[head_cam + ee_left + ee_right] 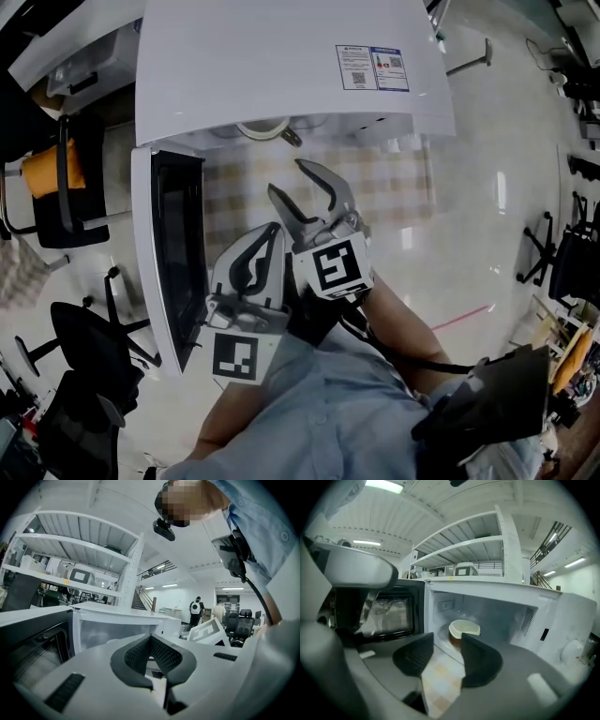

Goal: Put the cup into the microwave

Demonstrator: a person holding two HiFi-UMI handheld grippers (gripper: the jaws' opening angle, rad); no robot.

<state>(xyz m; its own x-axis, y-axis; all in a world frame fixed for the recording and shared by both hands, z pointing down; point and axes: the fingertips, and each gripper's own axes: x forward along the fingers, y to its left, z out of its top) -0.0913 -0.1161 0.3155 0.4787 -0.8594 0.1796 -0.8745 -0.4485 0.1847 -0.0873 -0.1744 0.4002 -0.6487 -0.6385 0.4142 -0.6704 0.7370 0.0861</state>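
Note:
The cup (464,629), cream at the rim and brown lower down, stands inside the open white microwave (506,606). From the head view only its rim (262,129) shows under the microwave's top (281,56). My right gripper (447,641) is outside the cavity, in front of the cup, with its jaws apart and nothing between them. It hangs over the checkered cloth (286,176). Beside the open door (173,253), my left gripper (272,232) is shut and holds nothing. Its pads meet (150,639) in the left gripper view.
The microwave door (379,611) swings out to the left, close by my left gripper. A checkered cloth (394,178) covers the table in front of the microwave. Black office chairs (84,347) stand on the floor at left. White shelving (459,545) rises behind.

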